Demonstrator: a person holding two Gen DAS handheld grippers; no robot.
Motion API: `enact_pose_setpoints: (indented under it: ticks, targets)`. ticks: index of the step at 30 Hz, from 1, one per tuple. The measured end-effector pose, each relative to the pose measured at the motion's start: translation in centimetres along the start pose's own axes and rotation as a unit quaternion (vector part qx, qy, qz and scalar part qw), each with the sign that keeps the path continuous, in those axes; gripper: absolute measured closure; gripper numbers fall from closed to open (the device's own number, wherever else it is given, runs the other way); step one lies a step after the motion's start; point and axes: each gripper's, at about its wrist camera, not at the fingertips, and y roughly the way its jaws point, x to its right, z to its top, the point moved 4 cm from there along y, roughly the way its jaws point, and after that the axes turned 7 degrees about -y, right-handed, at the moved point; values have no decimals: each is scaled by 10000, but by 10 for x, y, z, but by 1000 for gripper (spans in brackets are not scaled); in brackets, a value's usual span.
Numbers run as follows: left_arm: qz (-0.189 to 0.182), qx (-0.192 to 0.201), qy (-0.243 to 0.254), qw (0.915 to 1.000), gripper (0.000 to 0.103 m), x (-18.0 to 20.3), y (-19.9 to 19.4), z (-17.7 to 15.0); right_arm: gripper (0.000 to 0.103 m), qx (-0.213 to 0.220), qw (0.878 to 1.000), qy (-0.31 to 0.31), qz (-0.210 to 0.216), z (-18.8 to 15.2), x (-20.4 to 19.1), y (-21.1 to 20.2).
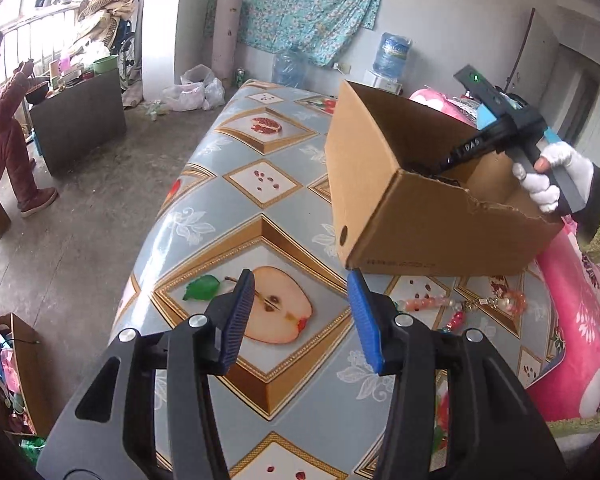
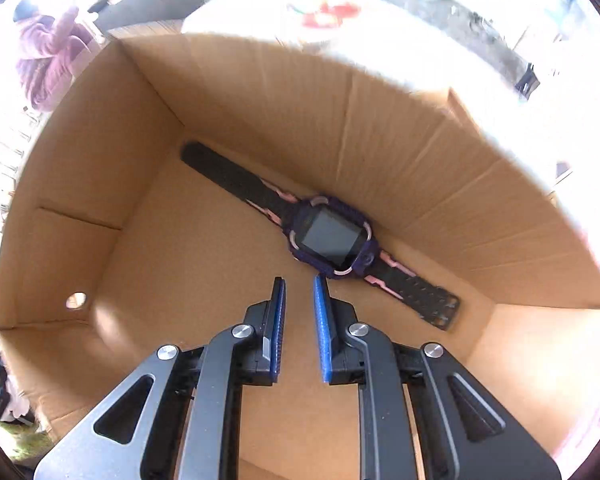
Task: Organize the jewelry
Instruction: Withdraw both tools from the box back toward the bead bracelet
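Left gripper hung open and empty above the counter, which wore a fruit-print oilcloth. A beaded bracelet lay on the counter just beside the cardboard box, below its front wall. Right gripper pointed steeply down inside the cardboard box, jaws parted by a narrow gap, nothing between them. A gloved hand held its handle. A purple-and-pink kids' smartwatch lay flat on the box floor along the far wall, strap stretched out, just ahead of the fingertips, not touching. A person in pink sat in the background.
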Motion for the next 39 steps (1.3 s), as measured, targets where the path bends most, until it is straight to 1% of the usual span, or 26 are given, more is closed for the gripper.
enact_pose_setpoints:
  ticks: [1, 2, 4, 5, 6, 7, 8, 9, 11, 12, 13, 16, 17, 19, 20, 21, 23, 26, 30, 32, 34, 35, 39]
  targets:
    - [-28, -21, 40, 10000, 57, 4, 0, -4, 85, 219, 9997, -25, -115, -9, -10, -22]
    - [-28, -57, 101, 9999, 56, 9, 2, -7, 80, 509, 9984, -62, -245, -13, -16, -45]
    - [45, -159, 259, 9995, 55, 19, 9, -13, 70, 1160, 9919, -181, -481, -29, -32, -92]
    - [95, -204, 331, 9992, 55, 24, 13, -16, 60, 1477, 9872, -257, -536, -42, -41, -113]
    - [122, -262, 397, 9988, 55, 29, 18, -20, 54, 1799, 9816, -321, -552, -56, -52, -132]
    - [162, -337, 455, 9983, 55, 33, 24, -23, 42, 2111, 9753, -345, -559, -75, -65, -150]
    - [226, -387, 510, 9977, 55, 36, 29, -26, 30, 2331, 9702, -357, -558, -92, -75, -161]
    - [269, -414, 581, 9971, 55, 40, 33, -28, 22, 2498, 9659, -335, -586, -111, -86, -167]
    - [320, -449, 730, 9958, 55, 50, 42, -32, 17, 2690, 9608, -178, -653, -151, -106, -166]
    - [380, -475, 815, 9948, 55, 55, 46, -34, 15, 2730, 9597, -56, -669, -171, -115, -161]
    - [442, -482, 924, 9936, 55, 60, 51, -36, 15, 2705, 9605, 96, -648, -181, -123, -154]
    - [668, -491, 1304, 9880, 55, 74, 60, -46, 14, 2399, 9673, 612, -552, -220, -143, -122]
    - [753, -496, 1442, 9854, 55, 78, 63, -50, 14, 2299, 9683, 788, -578, -231, -148, -111]
    - [900, -320, 1643, 9818, 54, 84, 60, -57, 14, 2061, 9701, 1097, -663, -248, -149, -89]
    - [941, -296, 1730, 9800, 54, 87, 58, -60, 14, 1999, 9701, 1193, -682, -255, -149, -81]
    - [974, -295, 1799, 9784, 54, 89, 55, -63, 14, 1994, 9690, 1273, -715, -260, -142, -74]
    - [960, -338, 1897, 9766, 54, 90, 48, -70, 14, 1990, 9680, 1291, -819, -262, -146, -60]
    - [891, -417, 1983, 9752, 54, 89, 35, -84, 14, 2043, 9678, 1065, -1017, -267, -151, -45]
    - [770, -550, 1903, 9772, 53, 85, 17, -99, 14, 2075, 9681, 1005, -981, -274, -151, -23]
    - [727, -588, 1783, 9795, 50, 81, 10, -105, 14, 2062, 9684, 1046, -932, -276, -147, -18]
    - [734, -603, 1681, 9812, 40, 77, 7, -107, 8, 2113, 9664, 1082, -987, -278, -144, -16]
    - [737, -616, 1637, 9818, 38, 75, 5, -108, 6, 2136, 9659, 1097, -970, -278, -142, -16]
    - [757, -729, 1425, 9842, 23, 65, 6, -106, 6, 2202, 9652, 1032, -962, -279, -140, -15]
